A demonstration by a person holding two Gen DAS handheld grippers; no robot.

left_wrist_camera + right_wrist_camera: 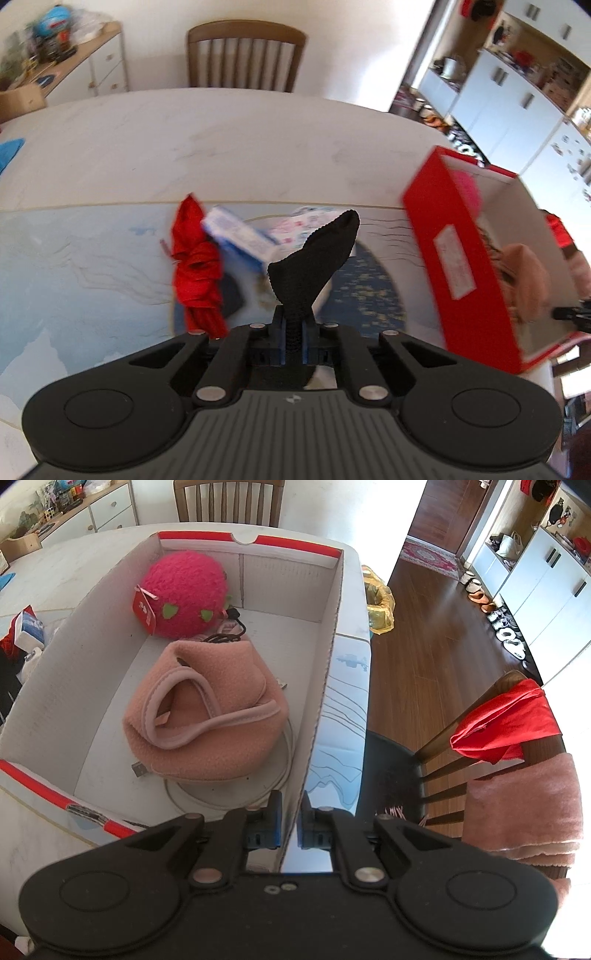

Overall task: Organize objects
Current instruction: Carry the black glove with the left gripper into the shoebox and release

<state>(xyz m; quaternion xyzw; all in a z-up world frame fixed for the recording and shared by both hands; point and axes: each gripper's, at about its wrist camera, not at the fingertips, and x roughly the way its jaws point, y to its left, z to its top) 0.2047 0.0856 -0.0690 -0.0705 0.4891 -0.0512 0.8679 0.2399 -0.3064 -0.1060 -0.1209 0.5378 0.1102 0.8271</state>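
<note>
The left tool [293, 332] is clenched on a black cloth [314, 254], likely a sock, which stands up from between its pads and fans out ahead of it. Just left of the tool on the counter [221, 140] lies a red bundle of cloth [197, 273], and beyond the black cloth a blue-and-white packet [240, 238] rests on the patterned mat [74, 258]. The red box [461, 258] sits to the tool's right, open-topped, its near wall tilted toward the view.

The right tool [290, 823] is clamped on the box wall [325, 686], one pad inside and one outside, steadying the box. Ahead of it inside the box lie a folded pink fleece piece [207, 716], a pink plush ball [184, 594] with a red tag, a black cable [229, 627] and a white cord [280, 782].

The job in hand looks like carrying the black cloth across into the box. Risks from here: the cloth is pinched only at a narrow end, so a quick swing could let it slide out short of the box. Its loose flap could catch the box's near rim and drag, tipping or shifting the box if the right tool's hold on the thin cardboard gives. A low path might also sweep the red bundle or the packet along the counter.
</note>
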